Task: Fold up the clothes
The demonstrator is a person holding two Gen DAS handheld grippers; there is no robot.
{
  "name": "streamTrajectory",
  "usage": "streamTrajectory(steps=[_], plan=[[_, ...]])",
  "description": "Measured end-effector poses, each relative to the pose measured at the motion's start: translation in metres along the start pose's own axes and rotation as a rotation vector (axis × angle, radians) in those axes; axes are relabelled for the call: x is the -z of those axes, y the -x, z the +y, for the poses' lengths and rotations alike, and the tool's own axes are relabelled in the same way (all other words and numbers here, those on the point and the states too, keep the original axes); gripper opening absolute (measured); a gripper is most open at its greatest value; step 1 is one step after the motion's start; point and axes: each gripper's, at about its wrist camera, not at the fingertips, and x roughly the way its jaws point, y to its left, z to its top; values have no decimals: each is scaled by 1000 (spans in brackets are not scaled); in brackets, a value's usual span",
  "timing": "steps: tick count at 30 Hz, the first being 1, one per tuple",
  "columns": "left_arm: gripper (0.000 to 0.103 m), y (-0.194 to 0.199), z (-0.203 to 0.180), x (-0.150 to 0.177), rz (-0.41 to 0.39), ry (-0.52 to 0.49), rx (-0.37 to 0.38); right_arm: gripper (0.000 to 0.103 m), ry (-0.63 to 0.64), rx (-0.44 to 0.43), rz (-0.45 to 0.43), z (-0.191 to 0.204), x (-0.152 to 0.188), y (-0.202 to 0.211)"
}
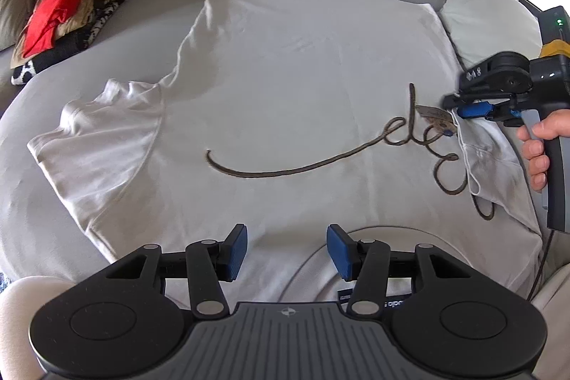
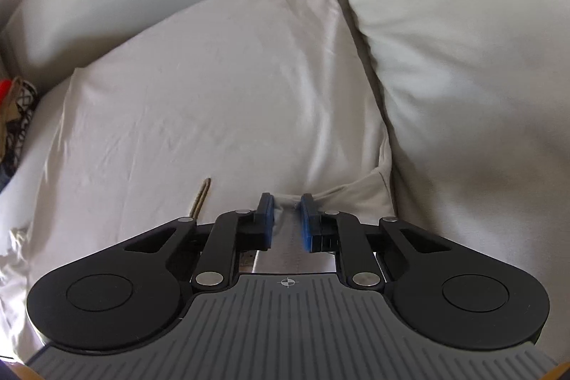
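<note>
- Two grippers work one white T-shirt [image 1: 285,88], spread flat with its cursive lettering facing up, ahead of and beneath both tools.
- Left gripper [image 1: 286,251] hovers low over the shirt's near edge with its jaws apart and nothing between the blue pads.
- Right gripper [image 2: 286,219] has its jaws nearly together around a pinched ridge of the shirt's cloth; the pads look pressed on the fabric, so this reads as a grip on the sleeve edge.
- Step in hand, as I judge it: taking hold of the sleeve side before the first fold inward.
- Next move probably calls for the left jaws to close on the cloth below them, then both hands lifting and carrying that side across the lettering without dragging the rest.
- Only the left wrist view shows the far sleeve, the lettering, a paper tag [image 1: 436,118] beside the right gripper, the person's hand [image 1: 538,145] and a pile of clothes [image 1: 67,24] far off.
- Only the right wrist view shows the pinch up close, plus a pillow [image 2: 463,59] just right of it.
</note>
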Motion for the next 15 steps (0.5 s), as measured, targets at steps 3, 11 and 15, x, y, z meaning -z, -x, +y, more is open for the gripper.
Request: streamTrajectory(steps=[3,11,15], plan=[[49,0,4,0,3,13,-1,4,18,-5,-42,2,0,5],[49,0,7,2,7,19,0,33,16,-227,-44,-3,2,9],[50,1,8,4,7,14,1,19,-77,-161,-147,-34,1,38]])
